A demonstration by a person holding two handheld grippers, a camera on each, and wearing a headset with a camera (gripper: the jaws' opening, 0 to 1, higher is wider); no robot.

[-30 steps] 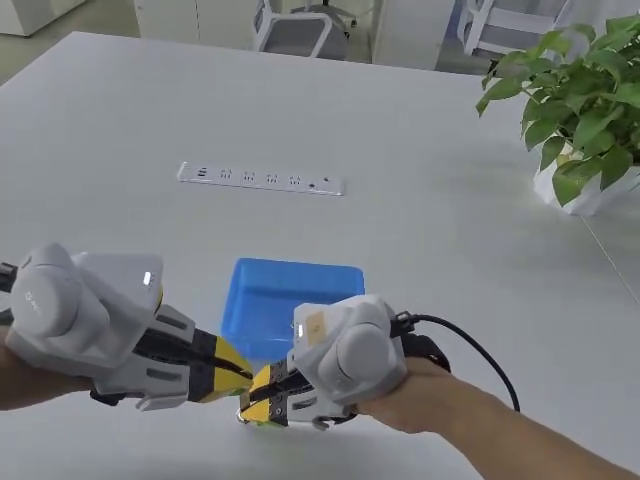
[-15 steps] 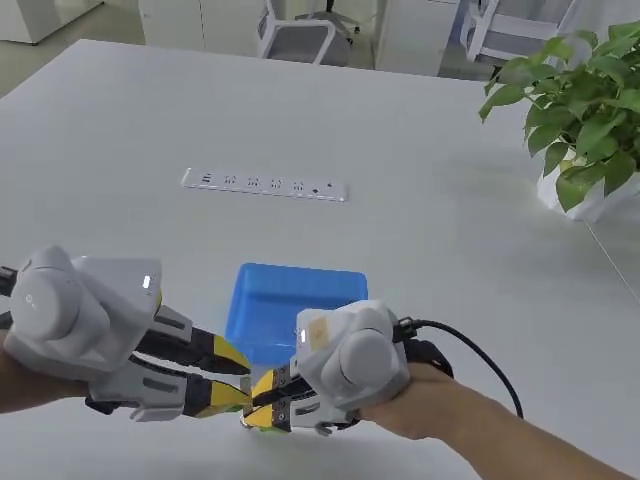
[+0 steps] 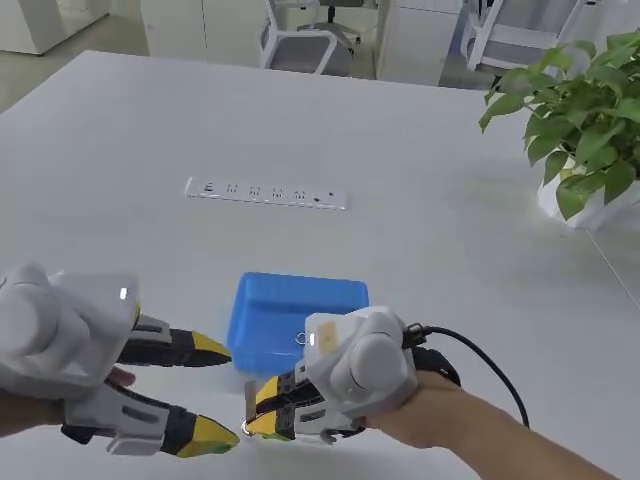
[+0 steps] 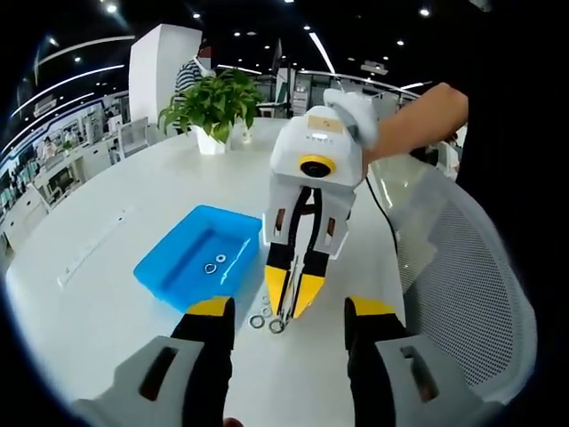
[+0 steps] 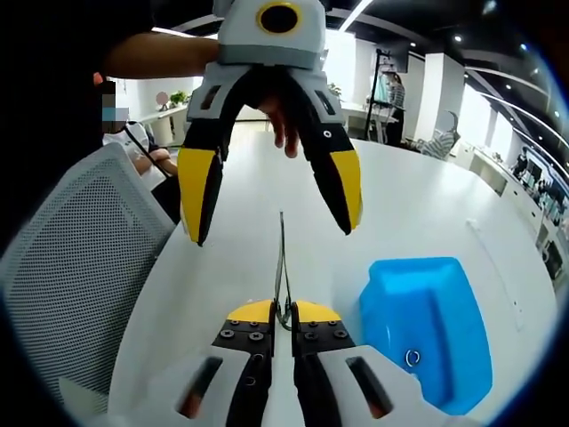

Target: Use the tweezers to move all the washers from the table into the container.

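while the right tongs are pinched shut on a pair of thin metal tweezers, the left tongs stand spread wide with nothing between them. the 2 face each other nose to nose over the near part of the white worktop.

in the left gripper view the tweezers' points come down among the loose washers, a small cluster of flat silvery rings lying on the worktop just beside the container. the cluster lies between the 2 tongs, right under the right tongs' yellow tips and just ahead of the left tongs' open tips. whether the tweezers grip a ring is too fine to tell.

the container is a shallow rectangular tray of glossy blue plastic with rounded corners, and 2 more washers lie close together on its floor. both tongs have smooth white casings and black jaws ending in yellow tips.

farther off on the matte worktop lies a long white power strip, and a leafy green plant stands at the far right edge. a grey mesh chair shows beside the person's arm.
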